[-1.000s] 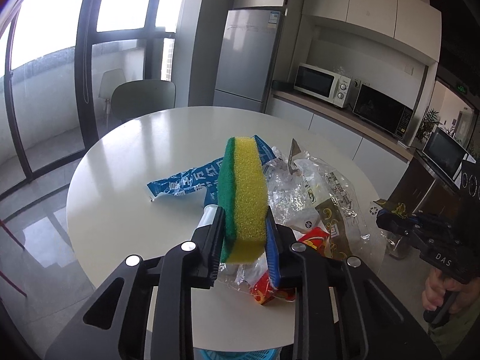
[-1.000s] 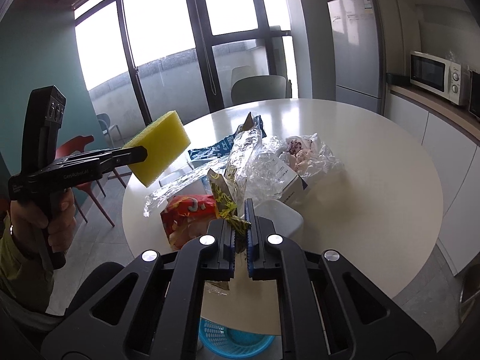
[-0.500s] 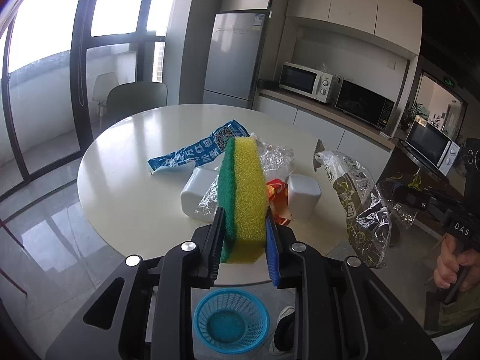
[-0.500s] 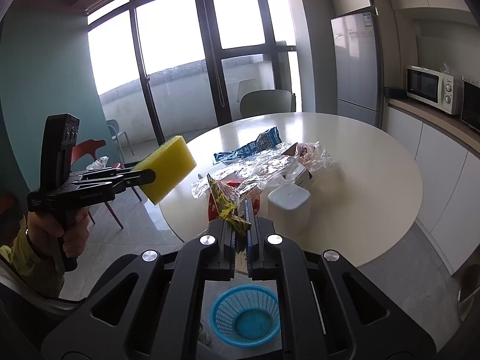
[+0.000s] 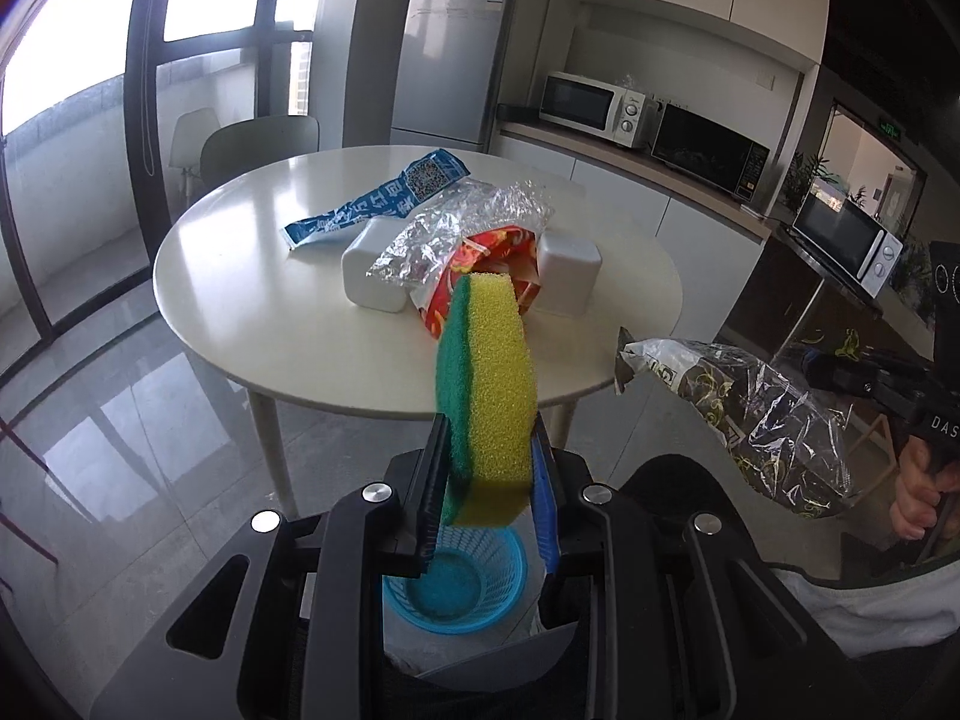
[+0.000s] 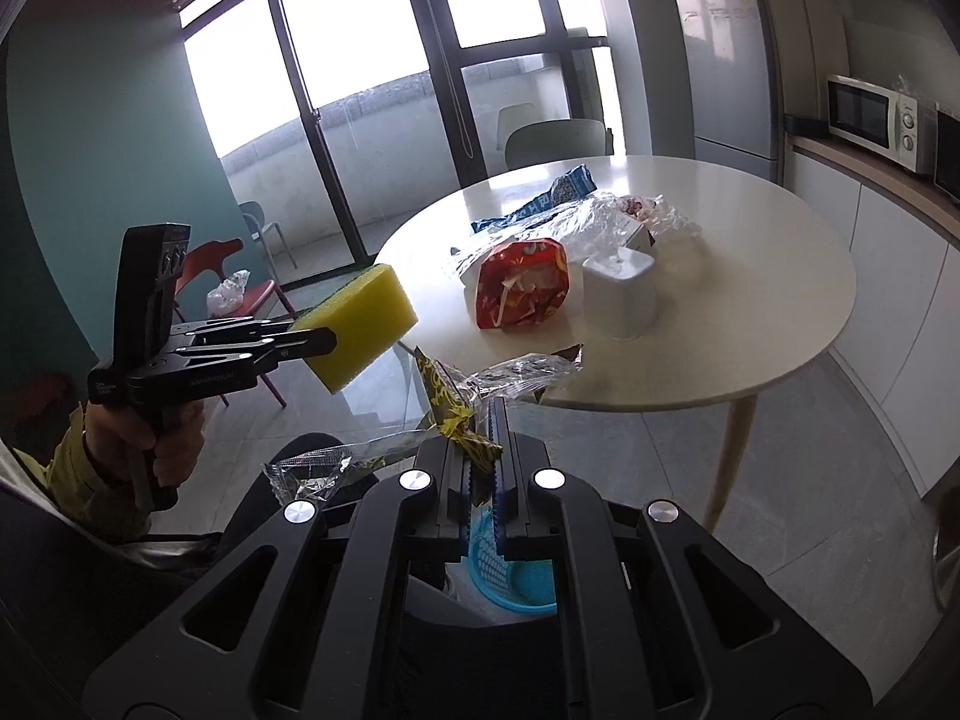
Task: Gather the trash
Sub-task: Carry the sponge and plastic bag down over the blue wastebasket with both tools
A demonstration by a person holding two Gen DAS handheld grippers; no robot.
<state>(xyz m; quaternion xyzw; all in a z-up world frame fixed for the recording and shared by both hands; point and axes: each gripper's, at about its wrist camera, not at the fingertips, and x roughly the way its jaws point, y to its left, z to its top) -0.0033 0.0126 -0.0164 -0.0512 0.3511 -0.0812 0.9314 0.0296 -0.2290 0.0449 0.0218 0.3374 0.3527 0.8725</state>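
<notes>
Both tongs were held off the near edge of the round surface, above the blue basket on the floor, presumably so that each load could drop straight in. The left tongs were clamped on the lower part of an upright yellow-and-green sponge. The right tongs were pressed together on a crumpled clear-and-brown wrapper, whose loose film trailed to either side; the pinch on one end let the rest hang free. Uncollected trash lay grouped near the middle of the surface: a blue packet toward the far edge, silver foil, a red snack bag, and two white boxes, apparently containers, though their contents could not be seen.
</notes>
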